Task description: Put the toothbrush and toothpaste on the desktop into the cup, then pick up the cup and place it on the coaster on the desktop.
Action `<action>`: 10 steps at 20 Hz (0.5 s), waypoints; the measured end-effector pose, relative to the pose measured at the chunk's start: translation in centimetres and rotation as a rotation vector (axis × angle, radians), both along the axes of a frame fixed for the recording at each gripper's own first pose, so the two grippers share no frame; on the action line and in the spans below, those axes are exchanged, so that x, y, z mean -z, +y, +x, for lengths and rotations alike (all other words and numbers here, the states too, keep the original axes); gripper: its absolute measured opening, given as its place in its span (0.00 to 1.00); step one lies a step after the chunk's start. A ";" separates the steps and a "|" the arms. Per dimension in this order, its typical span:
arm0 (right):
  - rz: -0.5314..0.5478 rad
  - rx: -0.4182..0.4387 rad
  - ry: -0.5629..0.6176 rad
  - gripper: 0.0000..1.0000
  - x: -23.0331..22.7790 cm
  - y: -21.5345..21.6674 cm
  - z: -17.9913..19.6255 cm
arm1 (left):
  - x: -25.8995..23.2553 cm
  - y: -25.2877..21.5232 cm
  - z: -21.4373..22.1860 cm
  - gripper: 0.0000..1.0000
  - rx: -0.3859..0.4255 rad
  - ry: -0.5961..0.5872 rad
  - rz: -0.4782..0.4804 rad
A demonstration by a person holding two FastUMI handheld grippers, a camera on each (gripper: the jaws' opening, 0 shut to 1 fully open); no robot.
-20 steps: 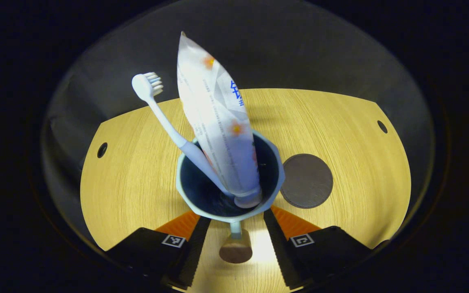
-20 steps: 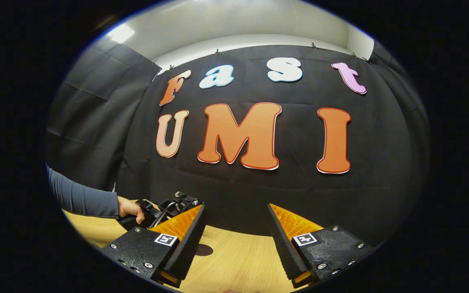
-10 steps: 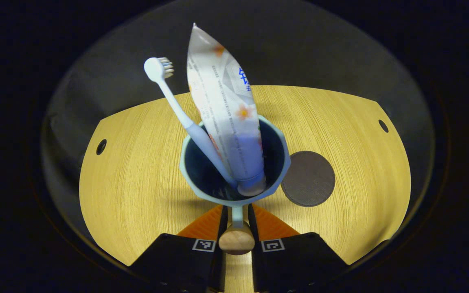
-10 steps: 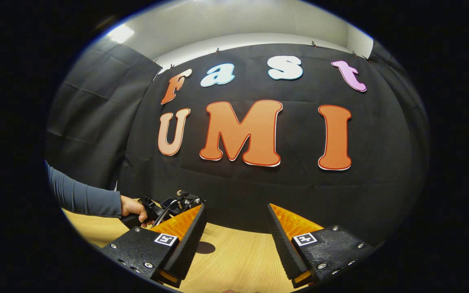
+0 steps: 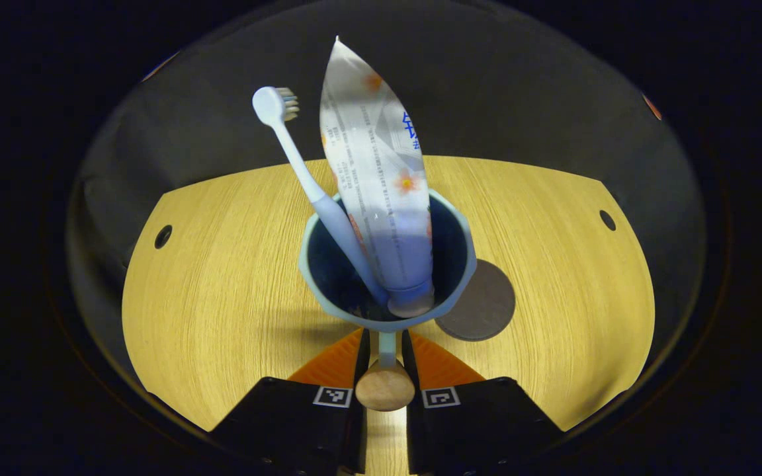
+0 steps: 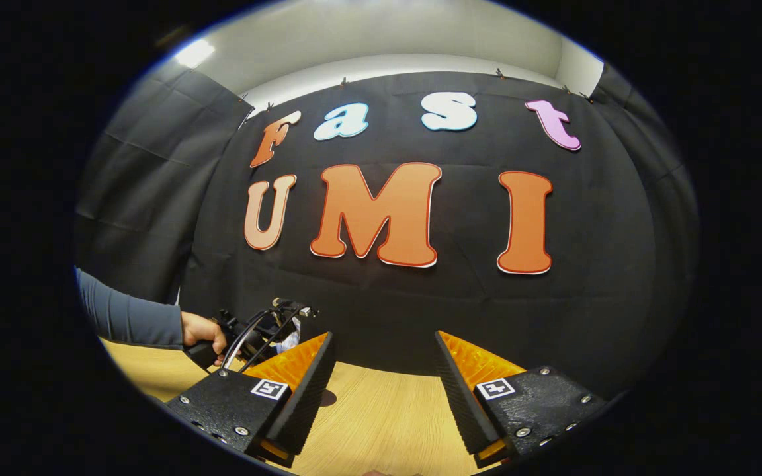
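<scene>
A pale wooden surface (image 5: 222, 277) ringed by black cloth walls is seen in the left gripper view. At its near edge the left tool (image 5: 384, 344) is clenched on the stalk of the cup's handle, a rounded wooden knob (image 5: 384, 389) sitting just behind the fingers. A second ago those fingers were spread wide beside the cup (image 5: 387, 264); they are now closed, and the cup has been carried partly over the dark round coaster (image 5: 483, 311). The toothbrush (image 5: 308, 185) and toothpaste (image 5: 381, 172) stand tilted inside it, so only the setting down is judged to remain. In the right gripper view the right tool (image 6: 381, 370) is held released above the surface, with a sleeved hand (image 6: 204, 330) on the other tool farther off.
</scene>
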State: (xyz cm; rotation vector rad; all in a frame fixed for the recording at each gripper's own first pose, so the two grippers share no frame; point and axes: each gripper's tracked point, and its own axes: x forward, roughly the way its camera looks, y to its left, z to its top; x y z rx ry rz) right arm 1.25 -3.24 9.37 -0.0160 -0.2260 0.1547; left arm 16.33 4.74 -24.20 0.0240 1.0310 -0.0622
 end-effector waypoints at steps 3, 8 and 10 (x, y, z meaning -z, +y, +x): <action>0.010 0.004 -0.006 0.89 -0.2 -0.5 -0.5 | -0.5 0.4 0.0 0.24 0.033 -0.014 -0.003; -0.001 0.043 0.032 0.88 1.5 -2.0 -0.4 | -0.3 1.2 0.0 0.24 0.083 0.010 0.008; -0.013 0.058 0.063 0.88 2.7 -2.4 -0.5 | -0.7 1.1 -0.1 0.24 0.095 0.025 0.003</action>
